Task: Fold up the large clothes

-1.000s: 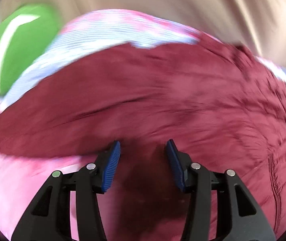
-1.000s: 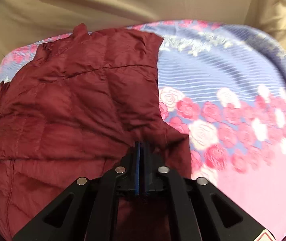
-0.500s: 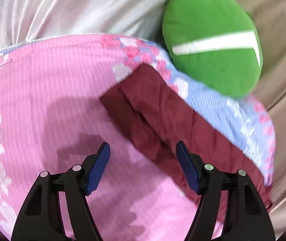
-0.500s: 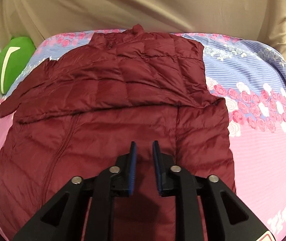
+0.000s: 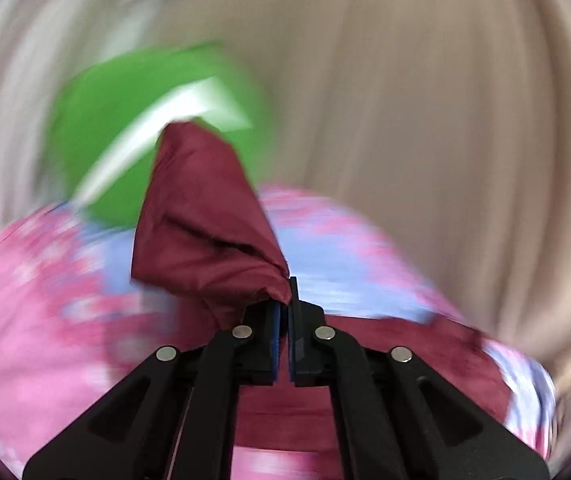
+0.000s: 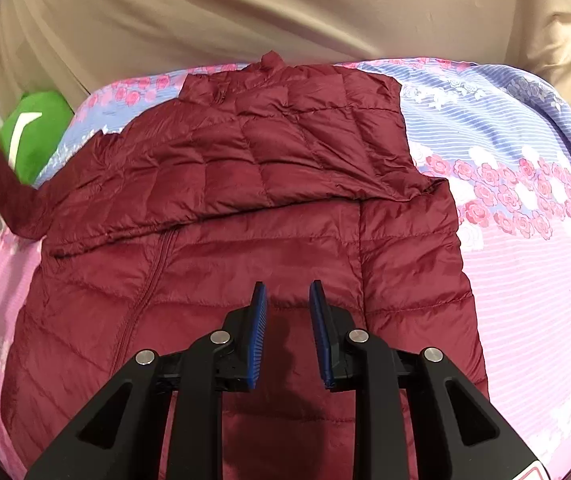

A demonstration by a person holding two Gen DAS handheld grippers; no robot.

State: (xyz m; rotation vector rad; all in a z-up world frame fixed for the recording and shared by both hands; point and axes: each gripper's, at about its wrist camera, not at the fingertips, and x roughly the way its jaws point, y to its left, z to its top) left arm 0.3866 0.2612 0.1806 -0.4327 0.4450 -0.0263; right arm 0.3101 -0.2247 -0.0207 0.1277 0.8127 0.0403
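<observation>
Now the maroon puffer jacket [image 6: 245, 240] lies flat on the floral bed sheet [image 6: 525, 240] — long axis running away from the right camera, collar at the far end toward the beige curtain [image 6: 285, 12], hem nearest. Left gripper [image 5: 284, 296]: jaws have just snapped shut, pinching the sleeve cuff [image 5: 205, 232], which half a second ago lay flat — now lifted before the green cushion [image 5: 125, 120]. Right gripper [image 6: 287, 300]: jaws slightly wider than before, hovering over the jacket, nothing between them.

Maroon quilted jacket [image 6: 245, 216] spread on the floral bedsheet [image 6: 525, 240] – right gripper [image 6: 287, 316] parted above its middle; green cushion [image 6: 35, 132] at ten o'clock
</observation>
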